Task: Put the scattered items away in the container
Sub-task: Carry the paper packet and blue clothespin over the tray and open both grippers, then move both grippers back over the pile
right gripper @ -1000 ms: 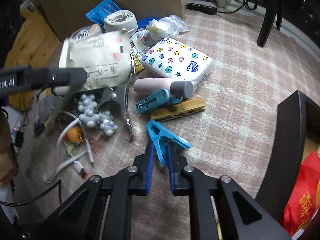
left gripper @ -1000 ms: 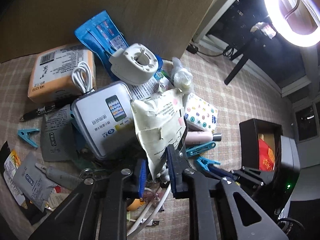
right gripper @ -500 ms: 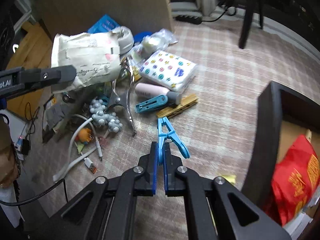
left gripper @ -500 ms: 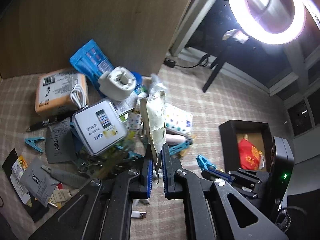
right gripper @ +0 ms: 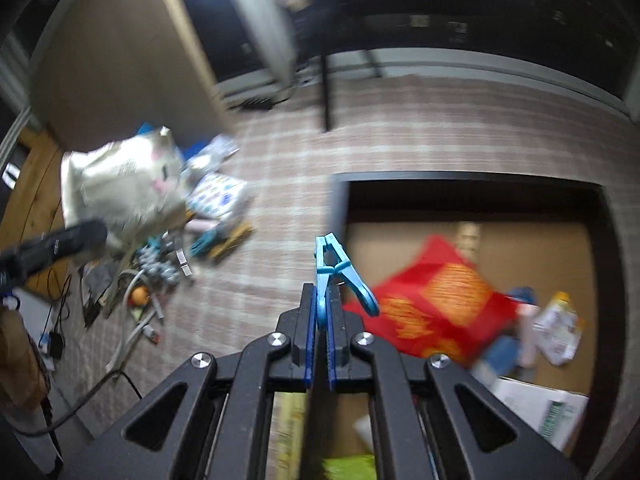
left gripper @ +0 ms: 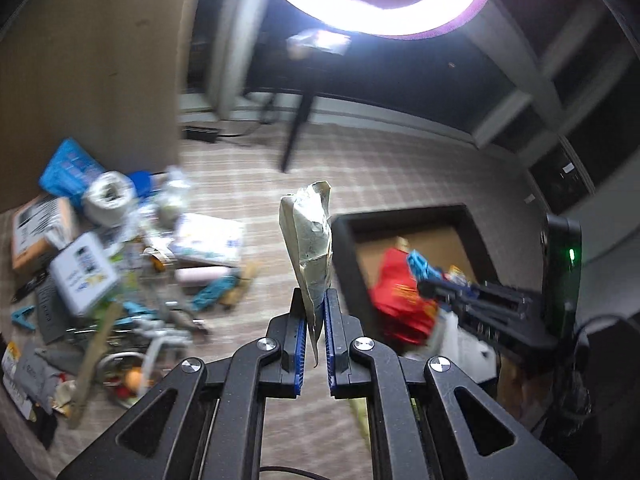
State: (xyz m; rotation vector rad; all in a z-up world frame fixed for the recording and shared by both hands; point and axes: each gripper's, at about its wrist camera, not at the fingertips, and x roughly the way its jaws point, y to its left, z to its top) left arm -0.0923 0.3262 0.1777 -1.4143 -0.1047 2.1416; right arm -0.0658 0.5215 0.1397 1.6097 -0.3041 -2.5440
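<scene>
My left gripper (left gripper: 315,312) is shut on a crumpled cream pouch (left gripper: 310,240), held edge-on in the air left of the black box (left gripper: 400,216). In the right wrist view the pouch (right gripper: 124,184) shows at the left. My right gripper (right gripper: 321,308) is shut on a blue clothes peg (right gripper: 336,272), held over the left edge of the black box (right gripper: 472,178); it also shows in the left wrist view (left gripper: 420,264). The box holds a red packet (right gripper: 440,300) and other items. Scattered items (left gripper: 132,264) lie on the checked mat at the left.
A brown panel (left gripper: 100,80) stands behind the pile. A ring light (left gripper: 376,0) and its stand (left gripper: 296,132) are at the back. White cables (right gripper: 136,328) and a tissue pack (right gripper: 218,196) lie on the mat left of the box.
Both grippers have lifted and swung right toward the black box, the left with the pouch and the right with the blue peg. The pile has dropped away to the left.
</scene>
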